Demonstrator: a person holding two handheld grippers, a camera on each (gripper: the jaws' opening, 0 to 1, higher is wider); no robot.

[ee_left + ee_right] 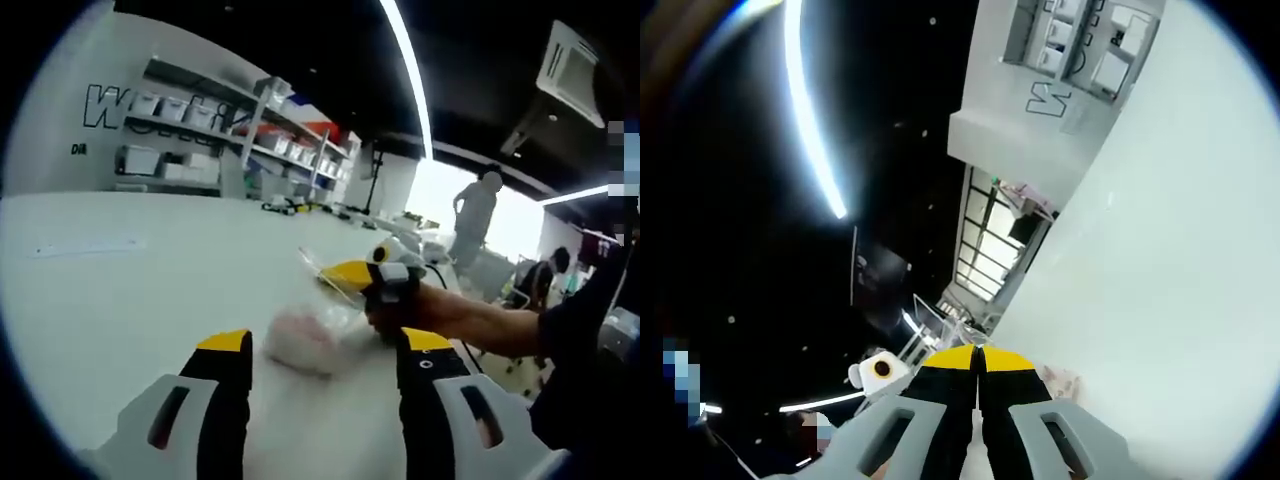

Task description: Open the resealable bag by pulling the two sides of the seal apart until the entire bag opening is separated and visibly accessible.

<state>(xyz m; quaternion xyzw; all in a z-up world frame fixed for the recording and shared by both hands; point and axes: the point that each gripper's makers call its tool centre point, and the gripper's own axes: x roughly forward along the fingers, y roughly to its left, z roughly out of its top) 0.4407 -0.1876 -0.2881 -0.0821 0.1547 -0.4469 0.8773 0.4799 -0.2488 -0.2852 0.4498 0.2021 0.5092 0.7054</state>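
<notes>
Your right hand-held gripper (352,272) pinches the resealable bag (318,335); left one waits wide.
Bag lies on the white tabletop (120,290), just beyond your left hand-held gripper (325,345), whose jaws stand spread apart. In the right gripper view, the right hand-held gripper (978,362) jaws are pressed together. Shelves (240,125) far left.

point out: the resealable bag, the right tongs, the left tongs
resealable bag (305,340): left gripper view, on the pinkish blurred body lying on the white table.
right tongs (375,277): left gripper view, at the yellow tips over the bag's clear edge.
left tongs (325,345): left gripper view, midway between its two yellow tips.
</notes>
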